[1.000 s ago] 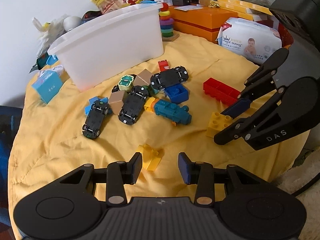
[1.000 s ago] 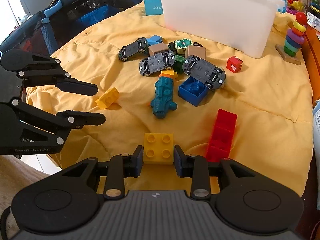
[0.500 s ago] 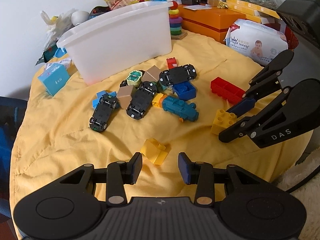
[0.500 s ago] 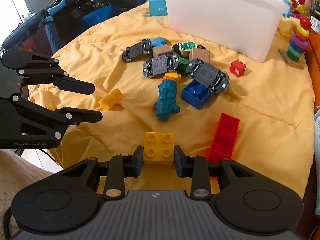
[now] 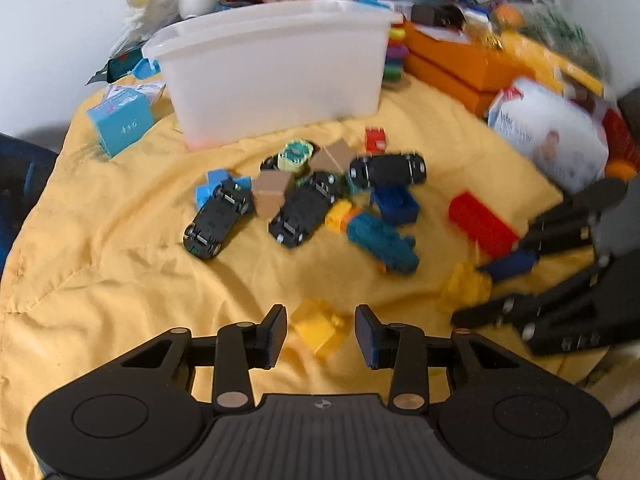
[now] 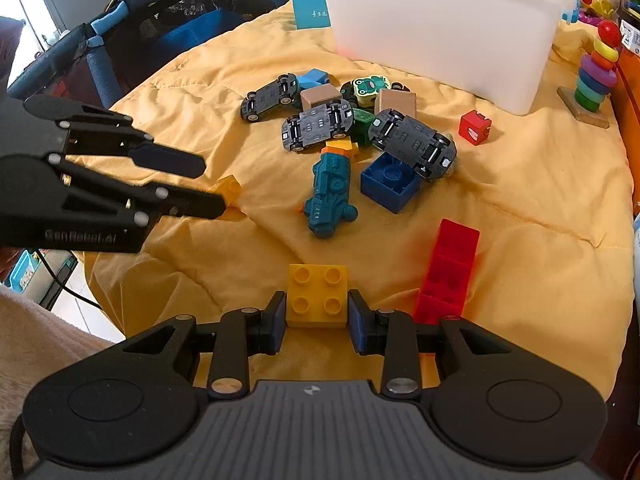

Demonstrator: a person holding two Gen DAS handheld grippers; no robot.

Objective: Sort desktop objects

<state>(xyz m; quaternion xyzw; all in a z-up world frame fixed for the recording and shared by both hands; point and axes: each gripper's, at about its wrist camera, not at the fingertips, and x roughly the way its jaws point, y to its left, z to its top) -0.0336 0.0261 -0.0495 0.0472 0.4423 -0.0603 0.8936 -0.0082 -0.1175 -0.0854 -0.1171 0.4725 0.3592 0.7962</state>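
My right gripper [image 6: 317, 318] is shut on a yellow four-stud brick [image 6: 317, 294], held low over the yellow cloth; the same brick [image 5: 464, 286] shows blurred in the left wrist view. My left gripper [image 5: 321, 334] is open, with a small yellow brick [image 5: 320, 326] lying between its fingertips; that brick [image 6: 228, 187] sits just past the left gripper [image 6: 202, 184] in the right wrist view. A pile of toy cars [image 6: 318, 124], a teal train [image 6: 330, 194], a blue brick [image 6: 390, 184] and wooden blocks lies mid-cloth. A white bin [image 6: 440, 24] stands behind.
A long red brick [image 6: 452, 268] lies right of the held brick, and a red cube [image 6: 474, 127] sits near the bin. A ring stacker [image 6: 596, 76], orange boxes [image 5: 460, 60], a wipes pack [image 5: 552, 136] and a blue box [image 5: 120, 124] line the edges.
My left gripper has moved forward, so the small yellow brick now lies between its open fingertips. My right gripper keeps its hold on the yellow brick and has shifted slightly.
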